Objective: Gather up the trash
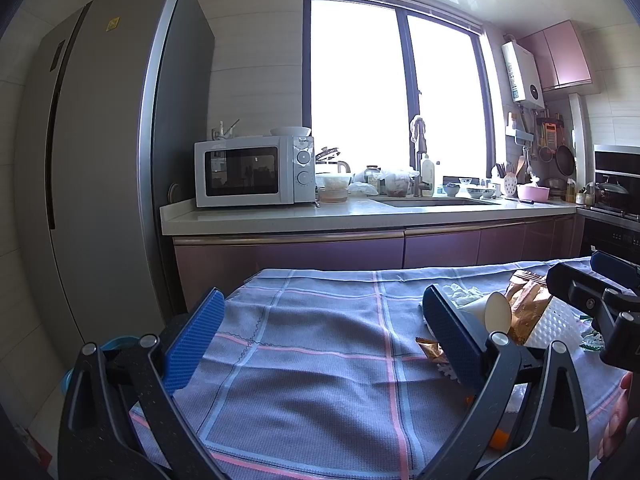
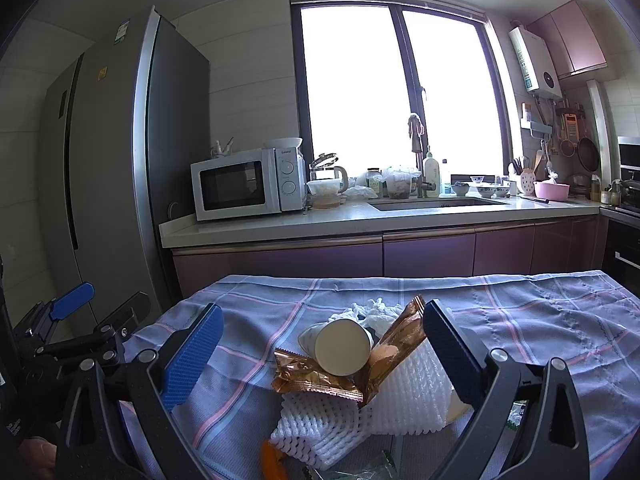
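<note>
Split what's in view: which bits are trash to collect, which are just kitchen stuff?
Trash, piled on the checked cloth:
paper cup on its side
brown wrappers
white foam netting
crumpled tissue
orange scrap

Just kitchen stuff:
microwave
fridge
sink
pink bowl
kettle

Both grippers, left gripper and right gripper, are open, holding nothing.

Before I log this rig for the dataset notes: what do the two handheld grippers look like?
Both match: the left gripper and right gripper have black, faintly speckled plastic frames with triangular cut-outs and silver pivot bolts. Each carries two flat blue fingers with a fine ribbed texture. No cables or sleeves show; no markings are legible.
</note>
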A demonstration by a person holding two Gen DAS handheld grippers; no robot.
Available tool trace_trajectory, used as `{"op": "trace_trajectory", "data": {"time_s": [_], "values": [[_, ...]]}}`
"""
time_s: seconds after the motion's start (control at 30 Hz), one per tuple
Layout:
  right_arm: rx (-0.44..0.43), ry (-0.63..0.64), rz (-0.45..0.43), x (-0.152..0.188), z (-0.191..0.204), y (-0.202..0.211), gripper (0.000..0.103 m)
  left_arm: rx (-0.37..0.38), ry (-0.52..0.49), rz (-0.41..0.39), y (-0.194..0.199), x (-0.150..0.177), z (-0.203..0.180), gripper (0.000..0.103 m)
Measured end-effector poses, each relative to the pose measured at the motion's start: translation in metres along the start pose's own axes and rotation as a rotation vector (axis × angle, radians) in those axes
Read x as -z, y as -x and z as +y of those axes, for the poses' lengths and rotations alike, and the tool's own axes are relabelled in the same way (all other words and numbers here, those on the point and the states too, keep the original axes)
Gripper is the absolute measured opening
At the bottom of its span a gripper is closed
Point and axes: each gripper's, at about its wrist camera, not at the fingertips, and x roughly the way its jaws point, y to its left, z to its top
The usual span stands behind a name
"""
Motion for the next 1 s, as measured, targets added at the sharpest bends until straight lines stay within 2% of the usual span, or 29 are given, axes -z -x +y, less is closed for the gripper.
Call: {"op": "trace_trajectory", "data": {"time_s": [1.0], "values": [[-0.005,-0.014,0.02,0.004,-0.01,-0.004,0.096,0.011,-0.008,0.028,-0.004,0.003,-0.009,0.098]]}}
